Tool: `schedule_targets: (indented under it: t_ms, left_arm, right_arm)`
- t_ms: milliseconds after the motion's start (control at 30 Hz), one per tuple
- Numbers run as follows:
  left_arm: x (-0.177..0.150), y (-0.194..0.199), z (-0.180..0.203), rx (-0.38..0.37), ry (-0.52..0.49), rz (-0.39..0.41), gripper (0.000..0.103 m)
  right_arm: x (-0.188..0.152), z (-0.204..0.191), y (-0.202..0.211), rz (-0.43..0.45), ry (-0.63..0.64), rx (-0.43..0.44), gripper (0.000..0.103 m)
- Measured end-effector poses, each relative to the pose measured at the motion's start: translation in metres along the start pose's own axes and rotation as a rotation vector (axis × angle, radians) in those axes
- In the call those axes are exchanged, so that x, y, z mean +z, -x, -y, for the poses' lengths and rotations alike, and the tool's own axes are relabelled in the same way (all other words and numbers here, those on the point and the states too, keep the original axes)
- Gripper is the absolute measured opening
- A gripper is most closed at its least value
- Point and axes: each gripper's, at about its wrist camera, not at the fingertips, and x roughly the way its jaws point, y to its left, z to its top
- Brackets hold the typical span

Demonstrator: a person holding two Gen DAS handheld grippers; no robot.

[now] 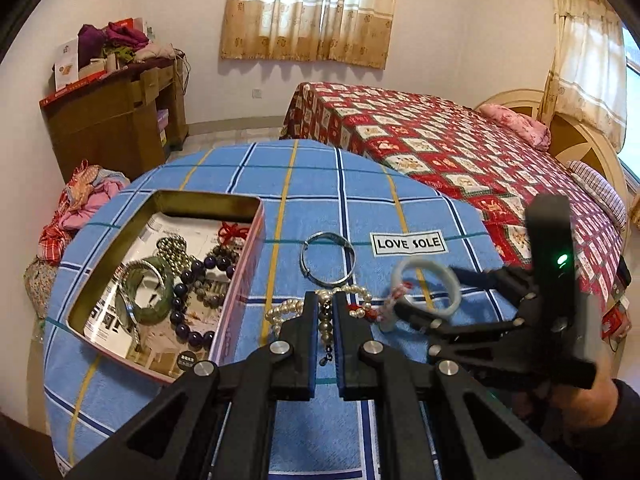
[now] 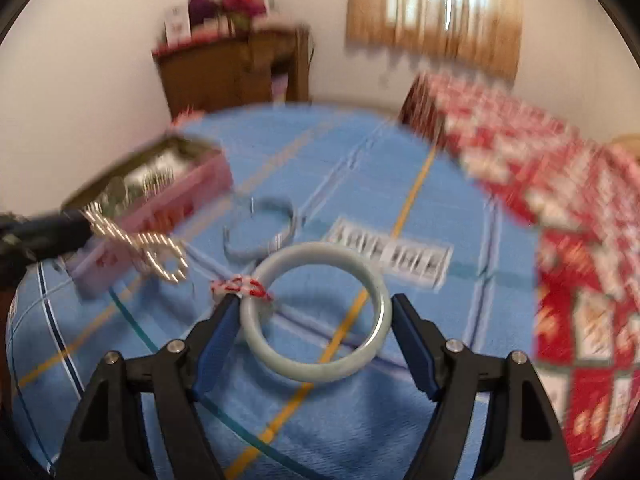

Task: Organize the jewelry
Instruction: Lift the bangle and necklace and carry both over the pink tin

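The left gripper [image 1: 325, 308] is clamped on a pearl strand [image 1: 352, 300] that dangles in loops from its tips, above the blue checked tablecloth [image 1: 312, 192]. As I judge it, the loose loops could snag on the tin's rim or slip from the narrow pinch on the way over, since only a short stretch of the strand is caught.

The right gripper [image 2: 312, 320] stands apart around a pale green bangle [image 2: 316, 312] with a red-and-white cord tied to it. The bangle lies on the cloth between the fingers, and I cannot tell whether the left-hand finger touches it. If the fingers close off-centre, the smooth ring may squirt sideways.

A silver bangle [image 1: 328, 258] lies on the cloth between the tin and the "LOVE SOLE" label [image 1: 408, 243].

The open tin [image 1: 240, 280], toward the cloth's left edge, holds a green bangle [image 1: 156, 300], dark beaded bracelets [image 1: 196, 280], a metal bead bracelet [image 1: 172, 248] and a red knot [image 1: 230, 230], all on printed paper.
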Motion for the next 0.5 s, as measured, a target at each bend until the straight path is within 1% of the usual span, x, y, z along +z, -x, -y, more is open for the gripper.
schedule_targets:
  t_ms: [67, 100, 133, 300, 433, 467, 500]
  left_arm:
    - [-0.001, -0.001, 0.000, -0.002, 0.003, -0.003, 0.005]
    - [0.000, -0.002, 0.000, -0.003, 0.004, -0.003, 0.005]
    - [0.000, -0.001, -0.001, -0.002, 0.004, -0.001, 0.005]
    - [0.004, 0.007, -0.005, 0.005, 0.011, 0.023, 0.005]
    - [0.007, 0.013, -0.007, 0.008, 0.010, 0.042, 0.005]
    - [0.007, 0.013, -0.008, 0.008, 0.011, 0.041, 0.005]
    - [0.007, 0.012, -0.009, 0.007, 0.013, 0.039, 0.005]
  right_arm:
    - [-0.005, -0.006, 0.000, -0.004, 0.023, 0.020, 0.078]
    - [-0.006, -0.010, 0.001, -0.004, 0.026, 0.057, 0.078]
    - [-0.005, -0.011, 0.002, 0.001, 0.024, 0.074, 0.078]
    - [0.008, -0.013, 0.025, 0.089, 0.007, 0.097, 0.078]
    - [0.017, -0.003, 0.053, 0.221, -0.035, 0.146, 0.078]
    - [0.018, -0.002, 0.054, 0.228, -0.045, 0.150, 0.078]
    - [0.019, -0.002, 0.048, 0.204, -0.044, 0.140, 0.078]
